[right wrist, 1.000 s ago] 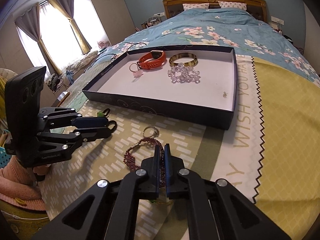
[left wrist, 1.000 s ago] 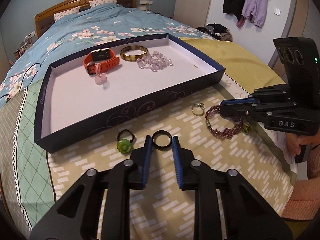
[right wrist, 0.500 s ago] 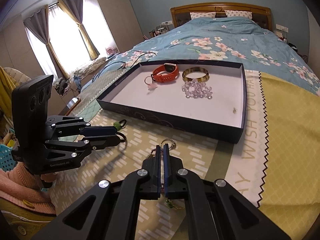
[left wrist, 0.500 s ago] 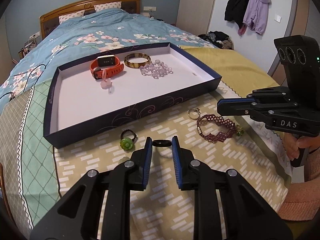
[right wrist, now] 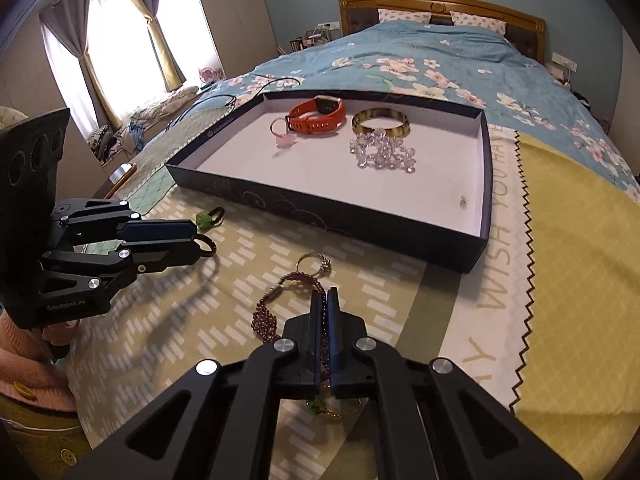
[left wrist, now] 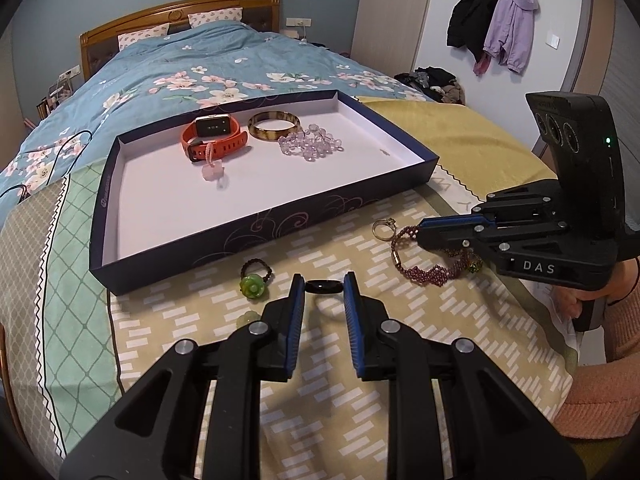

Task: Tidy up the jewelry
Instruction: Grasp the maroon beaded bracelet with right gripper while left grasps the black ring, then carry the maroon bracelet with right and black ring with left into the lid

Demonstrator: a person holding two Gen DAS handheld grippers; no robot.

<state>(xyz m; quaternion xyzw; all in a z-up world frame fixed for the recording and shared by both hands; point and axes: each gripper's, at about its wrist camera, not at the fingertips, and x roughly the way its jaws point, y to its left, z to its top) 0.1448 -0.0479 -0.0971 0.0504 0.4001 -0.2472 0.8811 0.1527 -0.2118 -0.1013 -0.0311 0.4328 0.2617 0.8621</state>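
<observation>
My left gripper (left wrist: 323, 286) is shut on a black ring (left wrist: 323, 287) and holds it lifted above the bedspread; it also shows in the right wrist view (right wrist: 202, 243). My right gripper (right wrist: 327, 294) is shut on the purple beaded bracelet (right wrist: 266, 322), which still trails on the cloth; the bracelet also shows in the left wrist view (left wrist: 424, 274). A dark blue tray (left wrist: 240, 236) holds an orange watch (left wrist: 214, 136), a tortoiseshell bangle (left wrist: 274, 126), a clear bead bracelet (left wrist: 310, 145) and a pink charm (left wrist: 212, 170).
A green flower ring (left wrist: 253, 285) and a silver ring (left wrist: 383, 229) lie on the patterned cloth in front of the tray. A small green and gold piece (right wrist: 328, 406) lies under my right gripper. The bed stretches behind the tray.
My left gripper has lifted the black ring off the cloth, leaving its shadow below. Both grippers have risen and pulled back a little. The right gripper stays shut on the purple bracelet.
</observation>
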